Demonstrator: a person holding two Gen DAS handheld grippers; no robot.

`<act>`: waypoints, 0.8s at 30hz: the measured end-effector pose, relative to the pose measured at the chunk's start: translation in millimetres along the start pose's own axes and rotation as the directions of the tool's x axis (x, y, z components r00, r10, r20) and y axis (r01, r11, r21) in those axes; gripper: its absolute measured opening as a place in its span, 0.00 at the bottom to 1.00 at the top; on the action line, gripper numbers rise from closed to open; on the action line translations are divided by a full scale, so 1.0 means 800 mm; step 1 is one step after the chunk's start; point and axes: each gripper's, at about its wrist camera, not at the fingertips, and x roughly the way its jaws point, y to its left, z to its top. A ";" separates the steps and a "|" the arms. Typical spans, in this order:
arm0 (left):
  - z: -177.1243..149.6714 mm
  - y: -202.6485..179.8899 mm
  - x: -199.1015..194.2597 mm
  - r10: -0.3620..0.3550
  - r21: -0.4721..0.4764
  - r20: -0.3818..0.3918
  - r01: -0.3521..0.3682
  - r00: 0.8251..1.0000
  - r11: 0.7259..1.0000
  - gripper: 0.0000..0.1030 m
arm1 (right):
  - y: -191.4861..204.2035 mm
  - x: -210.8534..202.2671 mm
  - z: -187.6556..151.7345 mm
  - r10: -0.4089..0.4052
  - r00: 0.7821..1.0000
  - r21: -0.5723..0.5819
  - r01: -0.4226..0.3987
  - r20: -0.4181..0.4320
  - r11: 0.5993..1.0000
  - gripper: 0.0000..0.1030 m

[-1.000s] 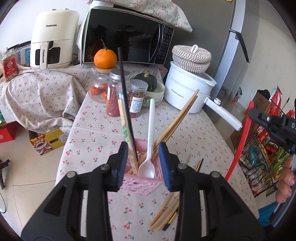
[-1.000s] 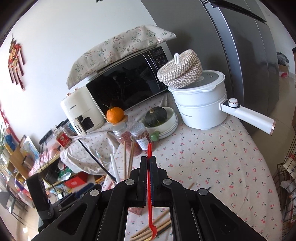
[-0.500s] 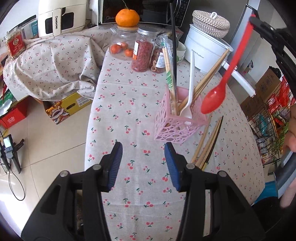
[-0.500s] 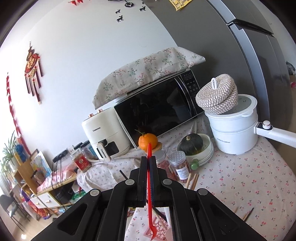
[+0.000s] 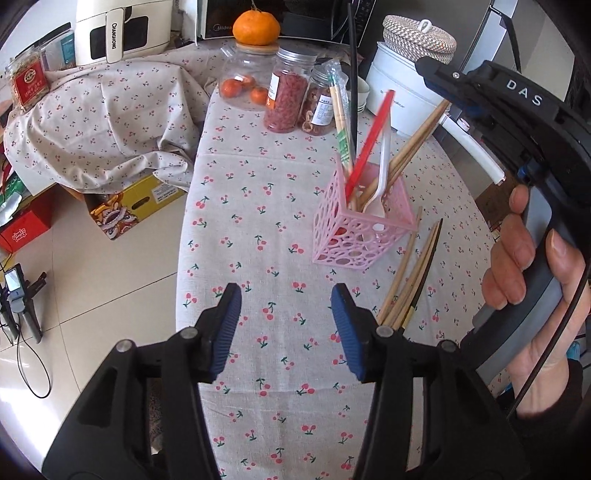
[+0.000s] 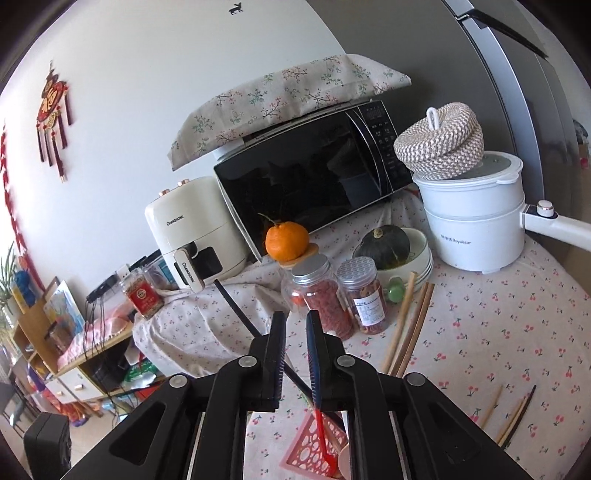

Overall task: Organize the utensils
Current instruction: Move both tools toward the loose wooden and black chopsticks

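A pink perforated holder (image 5: 364,230) stands on the cherry-print tablecloth (image 5: 258,206). In it are a red spoon (image 5: 369,144), a white spoon (image 5: 382,173), wooden chopsticks (image 5: 413,140) and a black chopstick (image 5: 352,74). My right gripper (image 6: 295,319) hovers above the holder (image 6: 314,456), jaws opening. The red spoon (image 6: 320,428) hangs free below them, its bowl down in the holder. Seen from the left wrist, the right gripper (image 5: 428,72) sits just right of the spoon's handle top. My left gripper (image 5: 284,299) is pulled back from the holder, jaws opening and empty. Several loose chopsticks (image 5: 410,280) lie right of the holder.
At the table's back stand jars (image 5: 286,96), an orange (image 5: 256,27), a white electric pot (image 6: 476,218) with a woven lid, a squash in a bowl (image 6: 388,242), a microwave (image 6: 306,184) and an air fryer (image 6: 192,225). The table's left edge drops to floor with a cardboard box (image 5: 129,206).
The right gripper carried the red spoon over the holder, parted its jaws, and the spoon now stands in the holder. The left gripper drew back from the holder and widened.
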 end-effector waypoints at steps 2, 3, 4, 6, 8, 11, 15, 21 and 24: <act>0.000 -0.001 -0.002 -0.008 -0.006 0.007 0.008 1.000 1.000 0.62 | -0.006 -0.009 0.005 -0.011 1.000 0.004 0.011 0.005 1.000 0.28; 0.000 -0.002 -0.003 -0.009 -0.007 0.010 0.009 1.000 1.000 0.65 | -0.008 -0.015 0.008 -0.018 1.000 0.000 0.018 0.006 1.000 0.33; 0.000 -0.003 -0.003 -0.008 -0.008 0.010 0.008 1.000 1.000 0.66 | -0.012 -0.021 0.011 -0.022 1.000 -0.004 0.022 0.008 1.000 0.36; 0.001 -0.003 0.000 -0.012 -0.013 0.004 0.012 1.000 1.000 0.70 | -0.018 -0.033 0.018 -0.034 0.999 -0.012 0.034 0.007 0.999 0.47; 0.001 -0.003 0.003 -0.021 -0.027 -0.004 0.021 1.000 0.999 0.72 | -0.025 -0.046 0.023 -0.047 0.999 -0.021 0.047 -0.004 0.999 0.53; 0.001 -0.005 0.009 -0.029 -0.045 -0.020 0.028 0.999 0.999 0.74 | -0.039 -0.063 0.026 -0.076 0.997 -0.030 0.075 -0.032 0.997 0.63; 0.001 -0.015 0.016 -0.038 -0.053 -0.035 0.036 0.999 0.998 0.77 | -0.064 -0.086 0.022 -0.116 0.991 -0.036 0.113 -0.069 0.993 0.71; -0.002 -0.039 0.028 -0.026 -0.023 -0.055 0.024 0.998 0.999 0.79 | -0.104 -0.111 0.007 -0.185 0.973 -0.019 0.184 -0.139 0.983 0.78; -0.003 -0.050 0.034 -0.036 -0.019 -0.069 0.034 0.997 0.999 0.79 | -0.122 -0.119 -0.001 -0.212 0.960 -0.008 0.215 -0.181 0.977 0.79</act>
